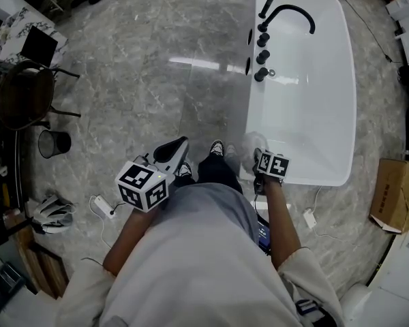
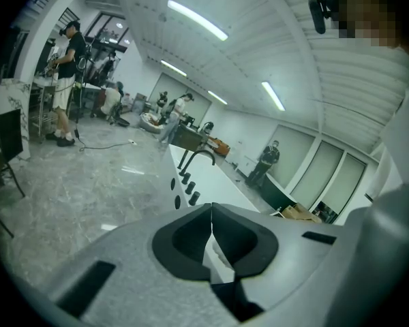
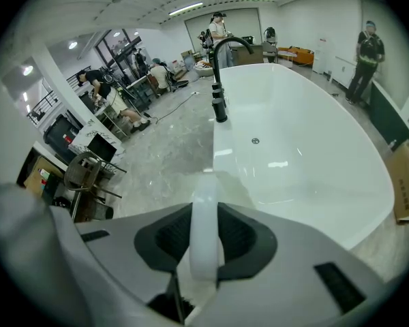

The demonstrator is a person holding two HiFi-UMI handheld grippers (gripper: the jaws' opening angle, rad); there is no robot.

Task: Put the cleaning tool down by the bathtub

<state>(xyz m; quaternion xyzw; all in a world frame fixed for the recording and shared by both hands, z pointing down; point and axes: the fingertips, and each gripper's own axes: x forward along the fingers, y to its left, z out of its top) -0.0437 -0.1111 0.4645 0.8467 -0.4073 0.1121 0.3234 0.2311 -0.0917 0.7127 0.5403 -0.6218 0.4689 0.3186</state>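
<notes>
Nearest, the left gripper (image 2: 211,215) is raised to the left of the bathtub (image 1: 350,107), its jaws pressed together on nothing, likely held clear of the work. The right gripper (image 3: 206,213) clamps the cleaning tool (image 3: 204,244) by its pale handle at the tub's near-left corner, seemingly ready for setting down. Open marble floor (image 1: 150,80) runs along the tub's left rim.

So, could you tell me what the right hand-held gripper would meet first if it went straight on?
Probably the near rim of the bathtub. The right hand-held gripper, shut on the cleaning tool, points at it, with the tool leading. Depth is hard to judge.
</notes>
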